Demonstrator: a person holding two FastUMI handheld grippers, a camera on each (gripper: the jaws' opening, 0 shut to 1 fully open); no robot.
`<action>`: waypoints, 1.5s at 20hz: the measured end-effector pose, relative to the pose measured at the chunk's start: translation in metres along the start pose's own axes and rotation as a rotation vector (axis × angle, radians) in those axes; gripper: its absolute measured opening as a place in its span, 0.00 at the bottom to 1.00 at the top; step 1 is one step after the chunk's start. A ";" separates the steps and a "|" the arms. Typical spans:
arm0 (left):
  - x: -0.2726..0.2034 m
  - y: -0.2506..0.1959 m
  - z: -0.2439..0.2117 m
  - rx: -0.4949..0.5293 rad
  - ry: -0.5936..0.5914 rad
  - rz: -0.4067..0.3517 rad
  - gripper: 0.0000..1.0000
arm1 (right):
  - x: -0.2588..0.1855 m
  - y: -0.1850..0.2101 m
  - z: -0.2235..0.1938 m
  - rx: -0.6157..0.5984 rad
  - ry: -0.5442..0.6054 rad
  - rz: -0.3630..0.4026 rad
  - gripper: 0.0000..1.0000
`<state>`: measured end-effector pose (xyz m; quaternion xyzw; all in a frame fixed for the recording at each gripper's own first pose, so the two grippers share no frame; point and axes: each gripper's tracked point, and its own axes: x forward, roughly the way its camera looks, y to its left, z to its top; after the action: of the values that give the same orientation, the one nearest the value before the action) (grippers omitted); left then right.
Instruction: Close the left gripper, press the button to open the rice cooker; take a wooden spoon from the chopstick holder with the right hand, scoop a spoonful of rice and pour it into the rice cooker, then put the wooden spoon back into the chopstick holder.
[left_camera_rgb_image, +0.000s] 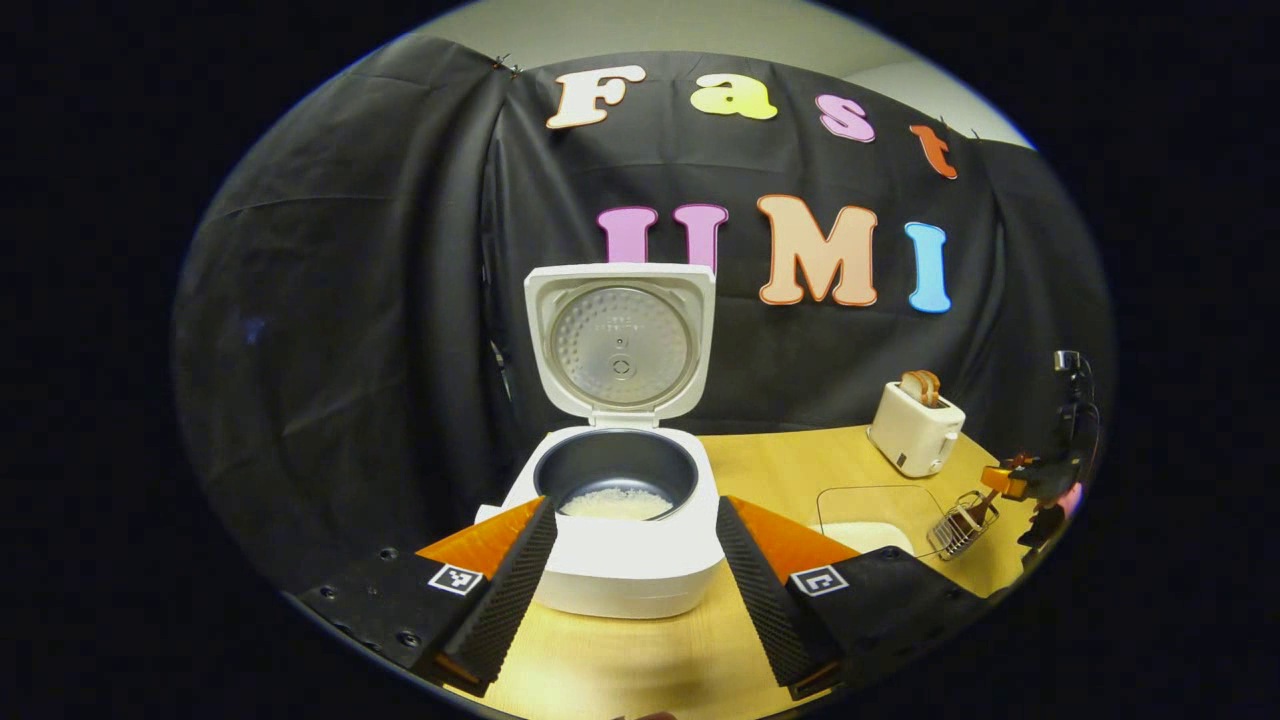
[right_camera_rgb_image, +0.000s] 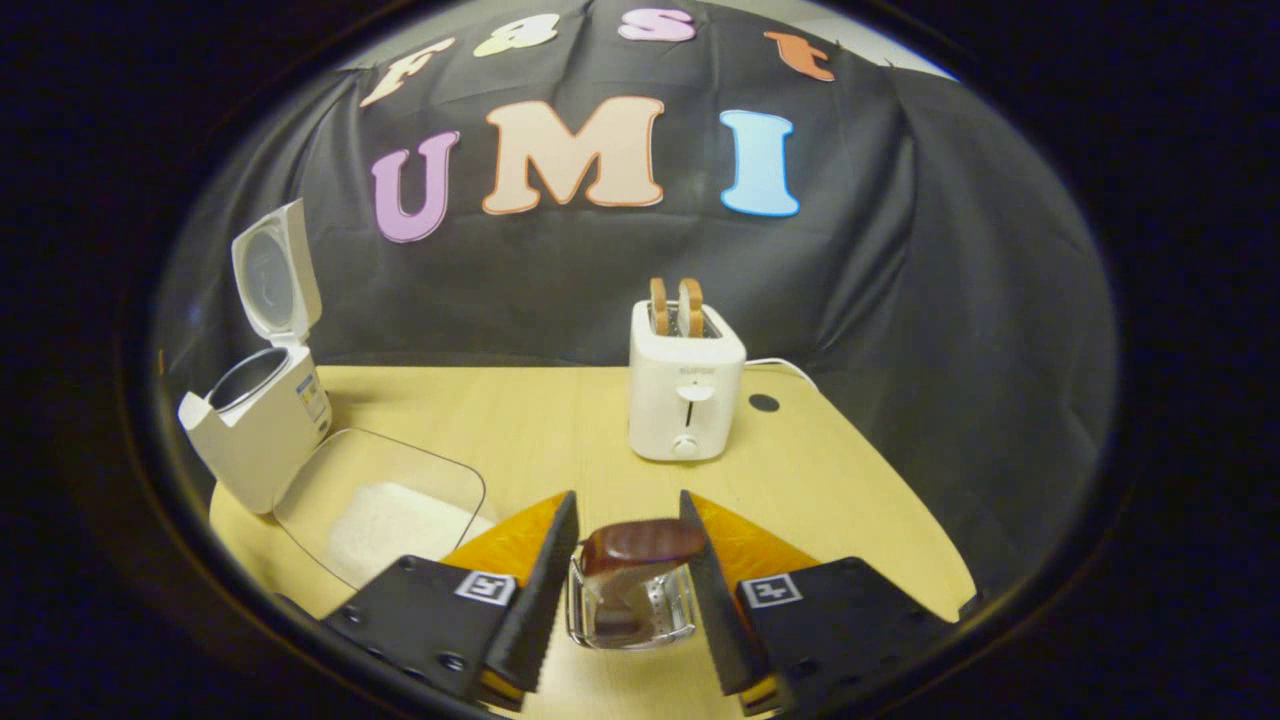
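Tabletop chopstick holder (right_camera_rgb_image: 632, 600) half hidden behind wooden spoon (right_camera_rgb_image: 640, 545) between tongs (right_camera_rgb_image: 632, 520).

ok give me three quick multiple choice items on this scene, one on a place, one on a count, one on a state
1. Where does the clear container of rice sit?
A. between the white rice cooker and the metal chopstick holder
B. behind the white toaster
C. inside the cooker

2. How many bread slices stand in the toaster?
A. one
B. two
C. four

3. The rice cooker's lid is:
A. shut
B. taken off
C. up, hinged at the back

Key: 1 A, the right gripper view shows it beside the cooker, left of the holder. 2 B, two slices stick up. 3 C, the left gripper view shows the lid upright with rice in the pot.
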<state>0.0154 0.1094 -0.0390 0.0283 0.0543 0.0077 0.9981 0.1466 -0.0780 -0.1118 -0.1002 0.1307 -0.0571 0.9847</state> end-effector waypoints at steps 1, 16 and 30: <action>0.001 -0.002 0.002 -0.003 -0.004 -0.012 0.95 | -0.007 -0.004 0.004 0.006 -0.005 -0.008 0.61; 0.064 -0.016 0.112 -0.076 -0.159 -0.203 0.94 | -0.104 -0.037 0.046 0.133 -0.096 -0.081 0.94; 0.211 0.049 0.232 -0.107 -0.181 -0.055 0.93 | -0.158 -0.006 0.056 0.143 -0.122 -0.077 0.91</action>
<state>0.2499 0.1491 0.1713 -0.0261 -0.0357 -0.0195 0.9988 0.0098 -0.0521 -0.0184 -0.0379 0.0623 -0.0980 0.9925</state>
